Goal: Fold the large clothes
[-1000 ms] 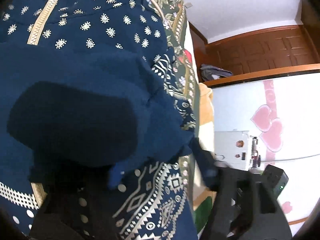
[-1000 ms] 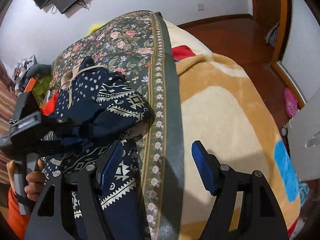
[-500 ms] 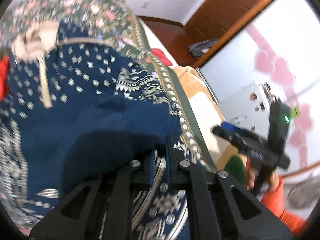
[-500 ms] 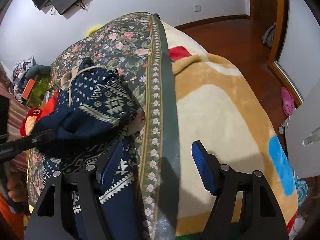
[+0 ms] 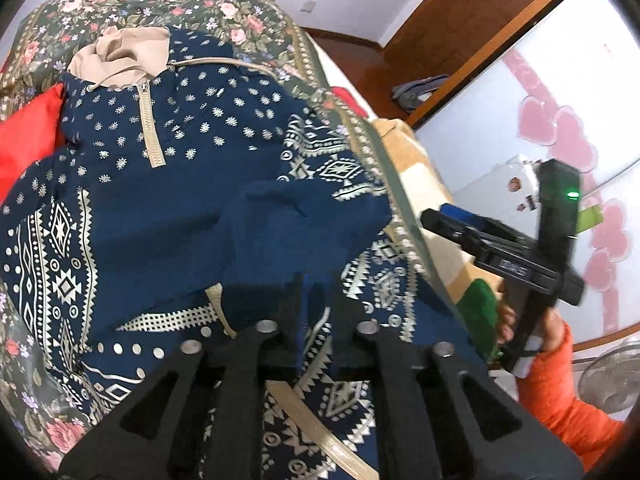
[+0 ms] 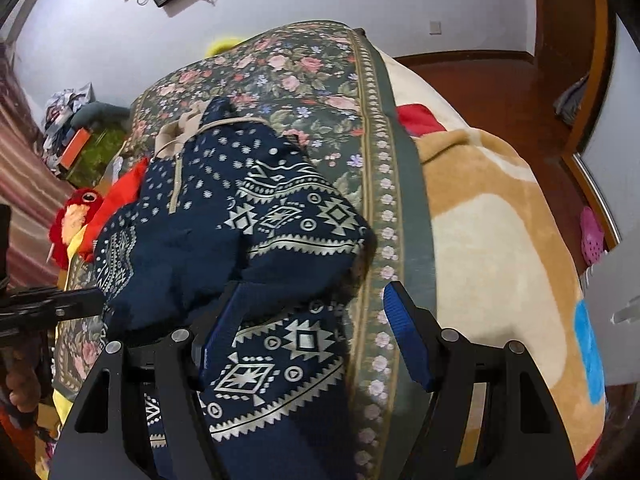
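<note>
A navy hooded garment (image 5: 168, 184) with white patterns, a beige zip and a beige hood lies on the floral bedspread (image 5: 192, 4); it also shows in the right wrist view (image 6: 248, 216). My left gripper (image 5: 314, 292) is shut on a folded plain-navy part of the garment, held over its patterned body. My right gripper (image 6: 308, 332) is open and empty, low over the garment's lower edge and the bedspread border; it also shows at the right of the left wrist view (image 5: 452, 216). The left gripper's body shows at the left edge of the right wrist view (image 6: 48, 304).
A tan blanket (image 6: 492, 256) covers the bed's right side. A red cushion (image 5: 24, 136) and a red plush toy (image 6: 76, 216) lie left of the garment. A wooden floor (image 6: 500, 92), a white cabinet door (image 5: 508, 128) and a fan (image 5: 612, 380) stand to the right.
My left gripper has pulled back and down with the navy fold in it, laying it over the garment's body. The right gripper has stayed open and nearly still.
</note>
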Available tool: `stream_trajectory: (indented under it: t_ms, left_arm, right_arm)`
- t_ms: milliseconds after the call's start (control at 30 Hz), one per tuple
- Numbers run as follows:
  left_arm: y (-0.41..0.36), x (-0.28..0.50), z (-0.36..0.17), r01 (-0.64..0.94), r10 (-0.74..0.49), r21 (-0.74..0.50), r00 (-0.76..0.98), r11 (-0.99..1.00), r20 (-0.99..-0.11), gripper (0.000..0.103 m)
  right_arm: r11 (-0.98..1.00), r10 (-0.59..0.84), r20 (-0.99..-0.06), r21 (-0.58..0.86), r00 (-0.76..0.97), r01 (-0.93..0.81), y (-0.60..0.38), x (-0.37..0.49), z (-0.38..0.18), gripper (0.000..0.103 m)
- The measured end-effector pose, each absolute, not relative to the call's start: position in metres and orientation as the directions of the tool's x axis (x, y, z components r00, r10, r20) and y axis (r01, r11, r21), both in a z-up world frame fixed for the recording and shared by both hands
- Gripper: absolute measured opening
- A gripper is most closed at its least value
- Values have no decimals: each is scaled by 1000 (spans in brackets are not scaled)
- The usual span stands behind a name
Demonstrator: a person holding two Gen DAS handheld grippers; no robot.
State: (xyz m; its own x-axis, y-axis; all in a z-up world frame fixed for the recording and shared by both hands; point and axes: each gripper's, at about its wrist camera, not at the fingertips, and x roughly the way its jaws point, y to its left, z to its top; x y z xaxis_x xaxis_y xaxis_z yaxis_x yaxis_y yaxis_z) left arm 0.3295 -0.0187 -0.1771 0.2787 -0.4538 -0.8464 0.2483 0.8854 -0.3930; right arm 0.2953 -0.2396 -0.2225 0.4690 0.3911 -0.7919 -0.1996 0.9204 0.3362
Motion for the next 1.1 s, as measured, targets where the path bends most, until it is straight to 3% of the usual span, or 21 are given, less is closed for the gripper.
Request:
stream_trajectory:
  t_ms: [67,133,400,433,567,600,800,1100]
  left_arm:
    - [-27,332,-179,259,-420,-351,293,900,-859,36]
    - [-40,335,-183,295,-390,-303,309,906,-867,44]
    - [-78,348,-232,394,-236,-107,294,913,-926,47]
    - [-77,350,-236,386,-236,-112,291,916,-927,45]
    - [-62,354,-232,348,-291,-176,312,921,-904,15]
    - [-59,353,-227,345,-300,-183,326,921,-896,12]
    - [-29,348,-182,309,-269,-130,465,942,-844,8]
    - [61,333,-118,101,-188,-163,673,981,-715,8]
  right_arm:
    - [921,388,-793,334,469,-199,-240,293,-223,68]
    - [923,384,-797,334,465,-190,-243,292,-224,69]
    - [928,370,-815,351,445,-128,-261,293,-233,71]
    - [928,370,-817,351,443,-127,-261,293,-235,71]
    - [932,361,-823,335,438,-139,-260,291,-238,71]
    - [934,357,-825,329,437,-143,-259,291,-239,71]
    - [929,369,-825,337,428,-150,-252,294,-242,71]
    - [934,357,-825,305,438,-187,-238,291,-234,71]
